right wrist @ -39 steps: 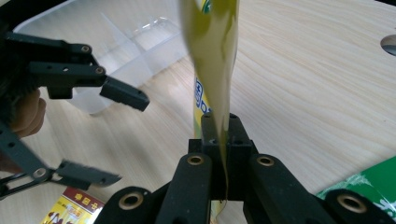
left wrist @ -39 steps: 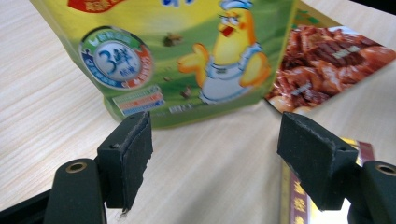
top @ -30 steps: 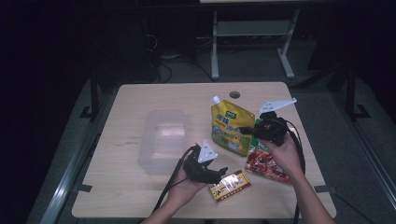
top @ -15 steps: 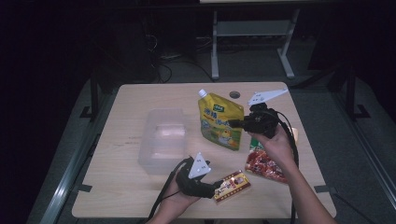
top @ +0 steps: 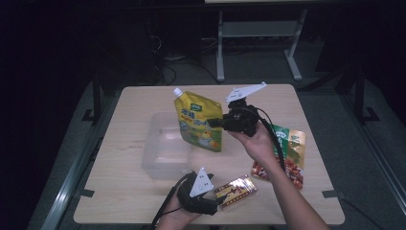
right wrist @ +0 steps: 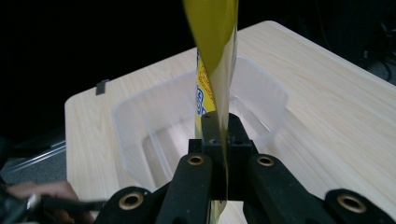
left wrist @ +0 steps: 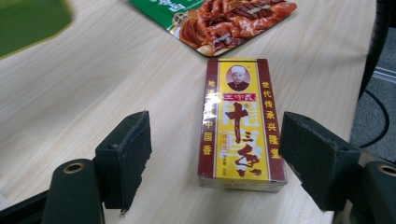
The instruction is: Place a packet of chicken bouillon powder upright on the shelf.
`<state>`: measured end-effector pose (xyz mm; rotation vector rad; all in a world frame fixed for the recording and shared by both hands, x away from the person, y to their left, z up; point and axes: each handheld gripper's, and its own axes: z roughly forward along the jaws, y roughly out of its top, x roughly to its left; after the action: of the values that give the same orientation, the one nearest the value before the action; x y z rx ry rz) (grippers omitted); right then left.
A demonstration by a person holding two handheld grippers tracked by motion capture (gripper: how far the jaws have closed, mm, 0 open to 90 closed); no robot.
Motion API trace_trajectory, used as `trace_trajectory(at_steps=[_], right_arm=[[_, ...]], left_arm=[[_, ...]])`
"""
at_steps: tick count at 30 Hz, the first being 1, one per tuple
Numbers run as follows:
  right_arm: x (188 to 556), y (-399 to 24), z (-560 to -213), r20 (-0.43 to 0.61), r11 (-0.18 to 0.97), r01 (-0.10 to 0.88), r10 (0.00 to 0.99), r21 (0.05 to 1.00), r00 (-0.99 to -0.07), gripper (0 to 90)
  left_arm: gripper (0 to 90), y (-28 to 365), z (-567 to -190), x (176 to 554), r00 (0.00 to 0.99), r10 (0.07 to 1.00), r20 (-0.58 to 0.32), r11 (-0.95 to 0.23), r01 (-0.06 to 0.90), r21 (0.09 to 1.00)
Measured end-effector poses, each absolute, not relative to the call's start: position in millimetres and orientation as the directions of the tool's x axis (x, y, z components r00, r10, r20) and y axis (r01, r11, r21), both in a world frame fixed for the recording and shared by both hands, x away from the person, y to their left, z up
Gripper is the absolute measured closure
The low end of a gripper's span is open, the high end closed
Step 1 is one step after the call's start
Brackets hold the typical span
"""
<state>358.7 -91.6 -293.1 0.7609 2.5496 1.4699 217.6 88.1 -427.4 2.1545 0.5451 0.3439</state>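
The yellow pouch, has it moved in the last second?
Yes. The yellow pouch, clamped in the right gripper, has travelled left, off the table's right half to hang over the clear tub.

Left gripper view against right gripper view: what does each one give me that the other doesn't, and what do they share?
Left gripper view alone: the red-and-yellow box lying flat between the open left gripper jaws, untouched, and beyond it the snack packet printed with red food.

Right gripper view alone: the right gripper shut on the edge of the yellow pouch, which hangs over the clear plastic bin.

Both: the pale wooden table, and each gripper's own black jaws rising from the bottom of the frame.
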Motion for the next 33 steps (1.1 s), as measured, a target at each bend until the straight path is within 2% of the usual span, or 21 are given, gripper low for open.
trace_trajectory(at_steps=[2,15,33], right_arm=[[358,-73,-291,0.157,0.418,0.359,0.443,0.835,-0.883,89.4],[360,-26,-295,0.149,0.446,0.325,0.385,0.834,-0.911,89.4],[364,3,-309,0.149,0.432,0.308,0.363,0.848,-0.920,89.4]], left_arm=[[24.4,89,-428,216,0.867,0.496,0.055,-0.534,0.254,0.807],[24.3,95,-427,212,0.867,0.497,0.038,-0.511,0.257,0.820],[23.9,97,-430,208,0.873,0.487,0.014,-0.496,0.264,0.827]])
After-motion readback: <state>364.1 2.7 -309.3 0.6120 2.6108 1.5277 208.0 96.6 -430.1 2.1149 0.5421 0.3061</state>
